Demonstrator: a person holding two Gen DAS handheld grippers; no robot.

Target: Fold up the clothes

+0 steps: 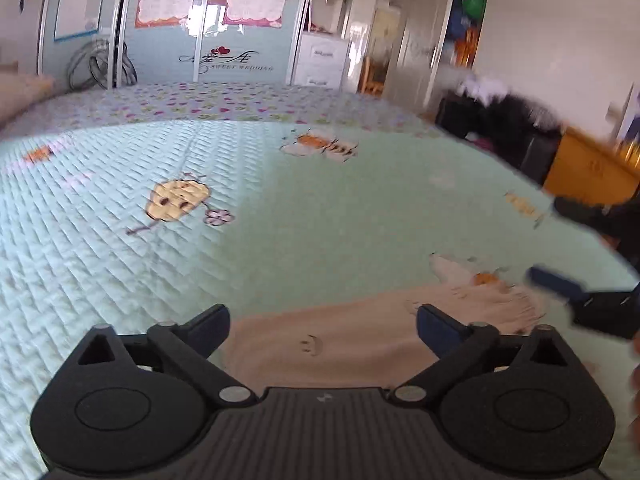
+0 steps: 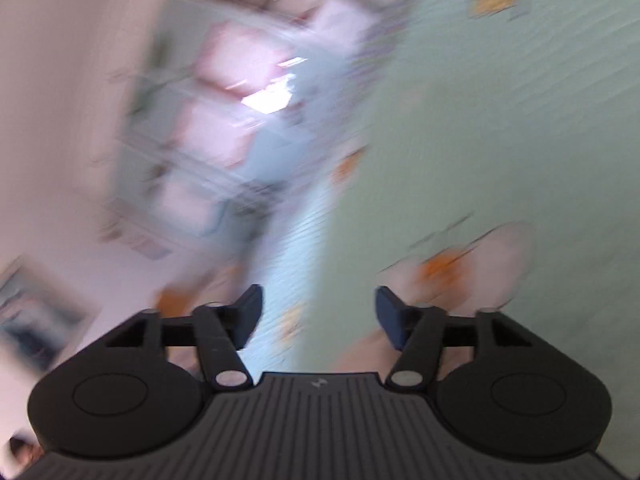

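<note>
A mint-green quilted bedspread (image 1: 280, 208) fills both views. On it lies a beige garment (image 1: 340, 340), directly below and between the left gripper (image 1: 322, 326), whose jaws gape wide, empty. The right gripper (image 2: 318, 314), rolled sideways, stands part-open, holding nothing.

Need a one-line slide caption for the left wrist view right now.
Open left gripper above a beige garment on the green quilted bedspread; right gripper at frame edge.

Mint quilted bed (image 1: 320, 208) faces sliding wardrobe doors (image 1: 168, 20) and white wall (image 1: 560, 20).
</note>
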